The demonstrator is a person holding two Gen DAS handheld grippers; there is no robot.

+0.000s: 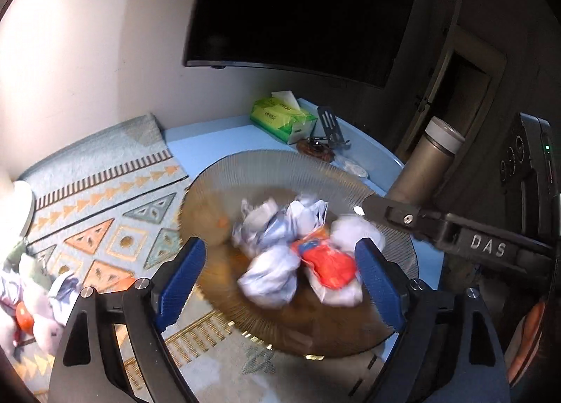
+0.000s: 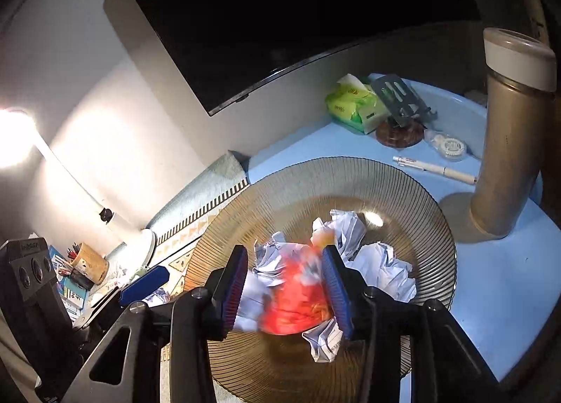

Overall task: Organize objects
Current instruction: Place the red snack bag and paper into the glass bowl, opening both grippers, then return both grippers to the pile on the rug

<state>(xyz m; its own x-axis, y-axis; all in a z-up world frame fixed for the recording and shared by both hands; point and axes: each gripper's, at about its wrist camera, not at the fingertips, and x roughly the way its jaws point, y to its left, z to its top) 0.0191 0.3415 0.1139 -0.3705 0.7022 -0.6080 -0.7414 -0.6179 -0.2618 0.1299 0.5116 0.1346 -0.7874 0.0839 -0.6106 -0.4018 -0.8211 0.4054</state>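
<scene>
Left of the work area, in my left wrist view, a small heap of crumpled wrappers (image 1: 35, 301) lies on the patterned mat (image 1: 115, 199) that covers that side of the blue table (image 1: 210, 136). In my right wrist view, a lit desk lamp (image 2: 105, 215) and a wooden pen holder (image 2: 89, 263) stand at the far left.

My left gripper (image 1: 280, 280) is spread wide, its blue pads (image 1: 184, 280) well apart and holding nothing. It hangs above the near edge of the ribbed amber glass plate (image 1: 266, 164), which rests partly on the mat and partly on the bare table.

On the plate sits a cluster of crumpled white paper balls (image 1: 270, 278) with an orange-red wrapper (image 1: 328, 263) among them.

My right gripper (image 2: 285, 287) straddles the orange-red wrapper (image 2: 298, 298), one pad on each side. The wrapper is blurred, and I cannot tell whether the pads press it or stand just clear. More paper balls (image 2: 382, 270) lie beside it on the plate (image 2: 350, 175).

Behind the plate, a green tissue pack (image 1: 282, 117) stands under a dark screen (image 1: 301, 10). Next to it are a metal stand on a round wooden base (image 2: 399, 133), a white pen (image 2: 434, 168) and a round white tape dispenser (image 2: 450, 147). At the far right stands a tall gold flask with a white collar (image 2: 508, 143), upright on the table and close to the plate's rim.
</scene>
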